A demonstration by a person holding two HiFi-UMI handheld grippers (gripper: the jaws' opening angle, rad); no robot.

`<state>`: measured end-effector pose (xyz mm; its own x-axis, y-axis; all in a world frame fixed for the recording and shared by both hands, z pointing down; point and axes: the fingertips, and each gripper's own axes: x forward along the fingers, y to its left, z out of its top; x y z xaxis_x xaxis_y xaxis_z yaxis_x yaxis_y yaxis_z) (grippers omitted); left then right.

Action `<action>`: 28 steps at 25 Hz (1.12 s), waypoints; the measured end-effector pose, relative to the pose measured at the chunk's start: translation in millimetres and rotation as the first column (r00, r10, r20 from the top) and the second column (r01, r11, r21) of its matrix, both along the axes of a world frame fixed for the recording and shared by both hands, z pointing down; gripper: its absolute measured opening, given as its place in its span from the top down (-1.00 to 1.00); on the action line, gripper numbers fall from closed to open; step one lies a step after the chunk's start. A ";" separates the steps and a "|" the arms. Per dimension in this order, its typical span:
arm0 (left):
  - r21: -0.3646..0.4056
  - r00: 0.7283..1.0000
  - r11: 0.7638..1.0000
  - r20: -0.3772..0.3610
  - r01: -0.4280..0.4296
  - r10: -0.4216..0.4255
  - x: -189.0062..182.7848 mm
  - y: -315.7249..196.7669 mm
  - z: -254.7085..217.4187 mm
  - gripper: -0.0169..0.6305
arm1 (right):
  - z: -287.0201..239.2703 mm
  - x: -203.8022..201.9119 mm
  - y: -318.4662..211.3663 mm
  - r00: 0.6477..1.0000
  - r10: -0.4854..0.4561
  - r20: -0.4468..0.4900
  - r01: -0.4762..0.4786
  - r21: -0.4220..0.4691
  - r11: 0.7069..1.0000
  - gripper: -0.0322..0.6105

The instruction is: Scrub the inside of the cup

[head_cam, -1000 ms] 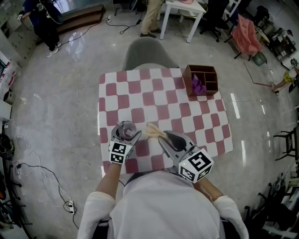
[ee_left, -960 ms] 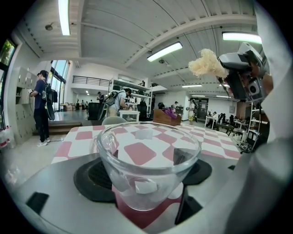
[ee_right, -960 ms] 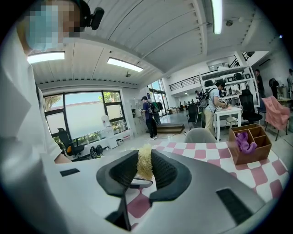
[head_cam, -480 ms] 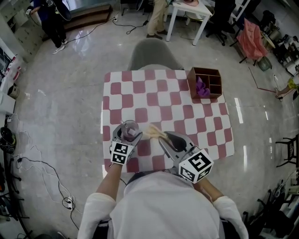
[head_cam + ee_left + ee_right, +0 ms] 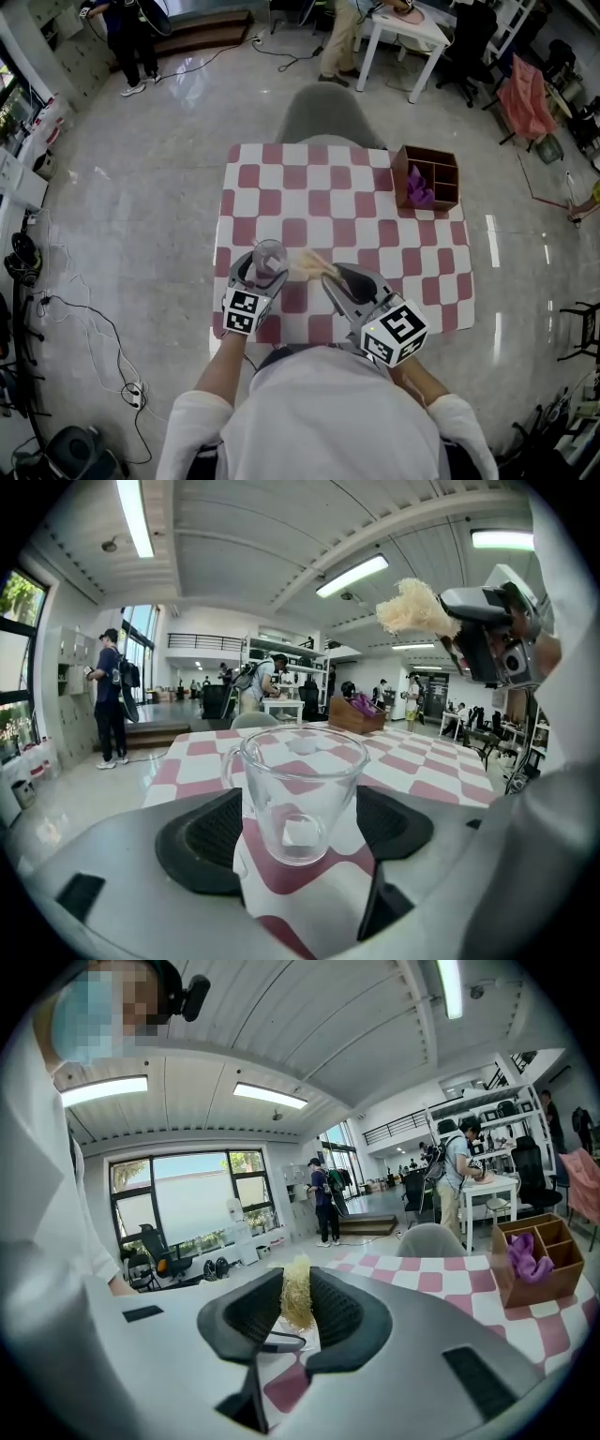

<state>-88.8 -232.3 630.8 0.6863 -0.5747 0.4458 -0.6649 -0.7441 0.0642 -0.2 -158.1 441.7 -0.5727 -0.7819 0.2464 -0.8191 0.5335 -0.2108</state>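
The counter (image 5: 281,202) is small and square, fully covered by a red-and-white checked cloth (image 5: 375,246), and stands on a glossy pale floor (image 5: 141,216). At its far right corner sits a wooden box (image 5: 401,176) with compartments, one holding something purple (image 5: 421,195). A clear glass cup (image 5: 269,255) is at the near left edge; whether it rests on the cloth cannot be told.
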 end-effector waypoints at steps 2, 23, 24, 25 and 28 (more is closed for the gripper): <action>0.003 1.000 1.000 0.003 0.002 -0.002 -0.9 3.0 -2.5 -0.25 | -0.1 0.2 -0.6 1.000 -0.011 0.001 0.011 0.001 1.000 0.59; 0.027 0.993 0.993 0.015 0.118 -0.118 -26.8 49.8 -32.0 -0.24 | -3.7 -8.7 6.1 0.990 -0.137 0.043 0.136 0.024 0.990 0.59; 0.035 0.992 0.991 0.011 0.127 -0.128 -27.7 51.9 -35.5 -0.24 | -4.3 -8.8 7.3 0.989 -0.142 0.043 0.141 0.026 0.990 0.59; 0.044 0.991 0.990 0.005 0.137 -0.137 -28.5 54.2 -39.3 -0.24 | -4.9 -8.9 8.5 0.988 -0.148 0.044 0.146 0.029 0.989 0.59; 0.065 0.988 0.986 -0.007 0.156 -0.155 -28.8 62.0 -49.5 -0.24 | -5.8 -8.4 11.7 0.986 -0.163 0.047 0.161 0.037 0.986 0.59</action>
